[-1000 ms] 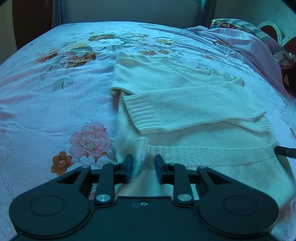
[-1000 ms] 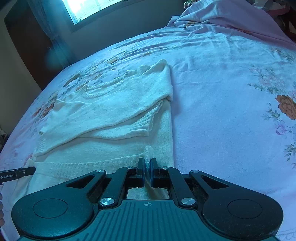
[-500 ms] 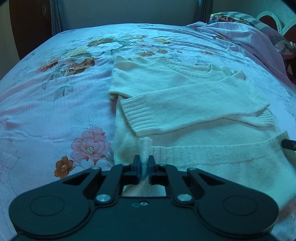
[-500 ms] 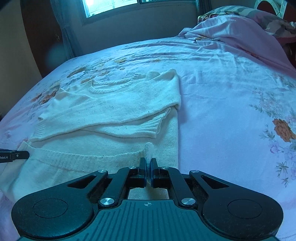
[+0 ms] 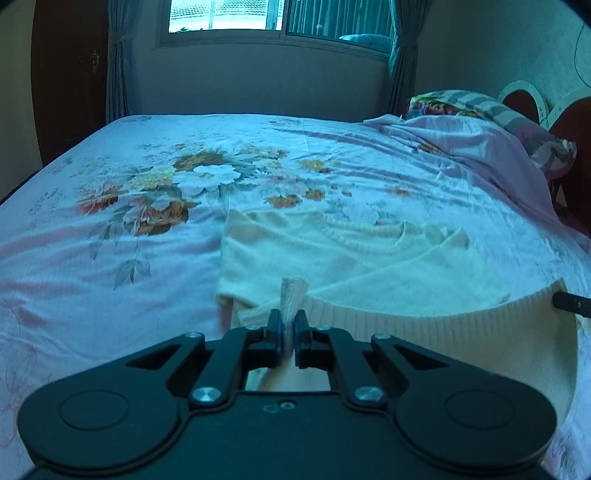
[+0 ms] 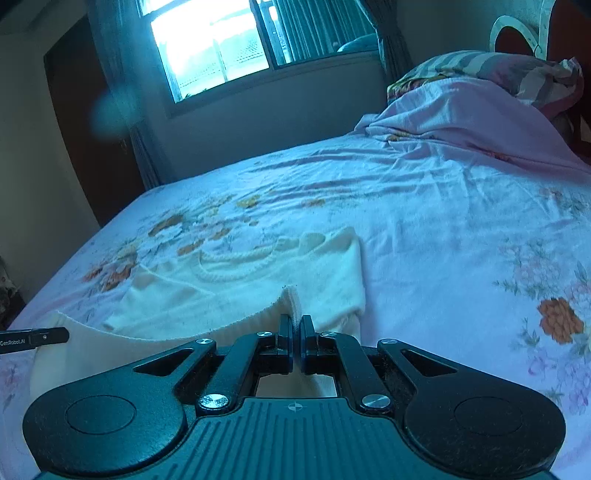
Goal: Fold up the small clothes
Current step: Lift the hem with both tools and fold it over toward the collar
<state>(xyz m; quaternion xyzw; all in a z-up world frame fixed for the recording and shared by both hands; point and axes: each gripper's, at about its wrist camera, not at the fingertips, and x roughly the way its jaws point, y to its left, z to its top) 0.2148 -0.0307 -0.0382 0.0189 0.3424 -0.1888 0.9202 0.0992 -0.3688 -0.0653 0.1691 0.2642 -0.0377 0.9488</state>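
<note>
A cream knitted sweater (image 5: 362, 266) lies on the flowered bed sheet (image 5: 110, 240) with its sleeves folded across the chest. My left gripper (image 5: 289, 321) is shut on the left corner of its ribbed hem, which stands lifted off the bed. In the right wrist view the same sweater (image 6: 258, 280) shows, and my right gripper (image 6: 295, 326) is shut on the right hem corner. The hem hangs raised between both grippers. The right gripper's tip (image 5: 570, 304) shows at the left view's right edge, and the left gripper's tip (image 6: 37, 338) at the right view's left edge.
A crumpled pink cover (image 6: 461, 122) and a striped pillow (image 6: 517, 74) lie at the head of the bed on the right. A window (image 5: 258, 18) with curtains is in the far wall behind the bed. The bed's left edge (image 5: 22, 184) drops to dark floor.
My left gripper closed on the hem corner. Both grippers then rose and tipped up, lifting the hem off the bed, so the window and wall came into view.
</note>
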